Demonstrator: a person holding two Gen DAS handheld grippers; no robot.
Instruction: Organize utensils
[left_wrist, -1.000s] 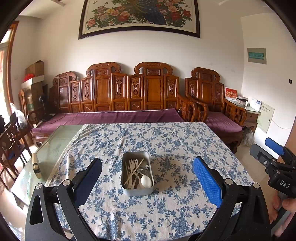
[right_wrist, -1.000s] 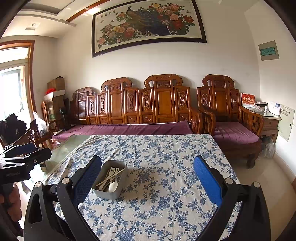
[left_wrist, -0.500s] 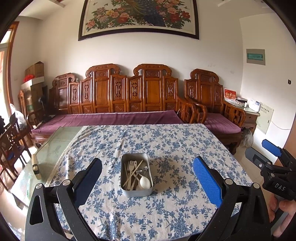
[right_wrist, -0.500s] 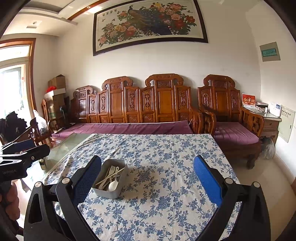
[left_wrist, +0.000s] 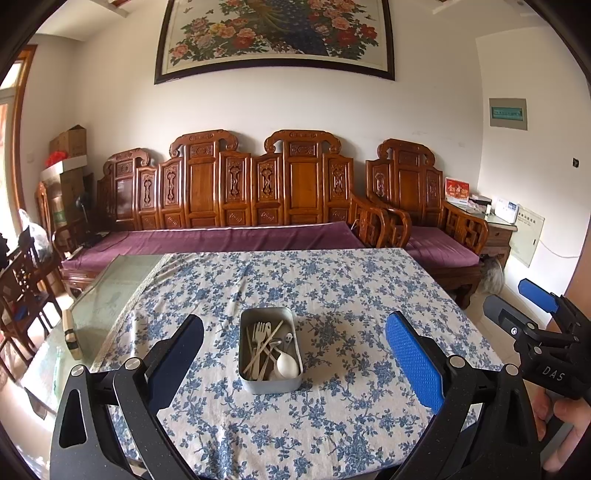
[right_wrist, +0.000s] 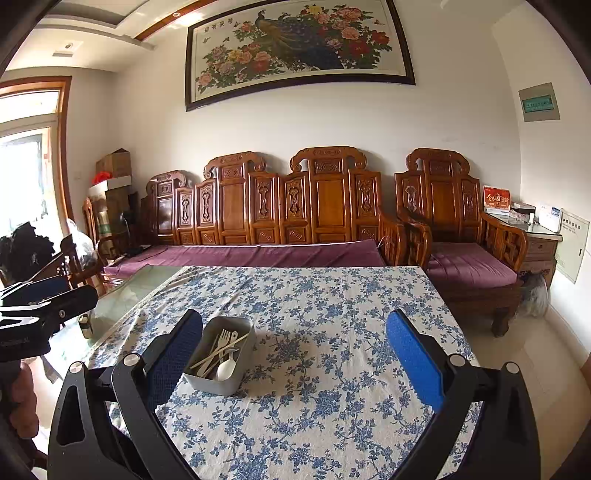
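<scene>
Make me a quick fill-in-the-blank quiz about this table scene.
1. The utensils lie in a metal ____.
2. The tin stands on a cloth printed with ____ flowers.
3. Both grippers, left and right, are ____.

Missing: tin; blue; open

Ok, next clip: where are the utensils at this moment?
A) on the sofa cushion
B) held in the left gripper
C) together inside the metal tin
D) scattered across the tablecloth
C: the fork, spoon and chopsticks all lie inside the metal tin, and both grippers are open and empty.
</scene>
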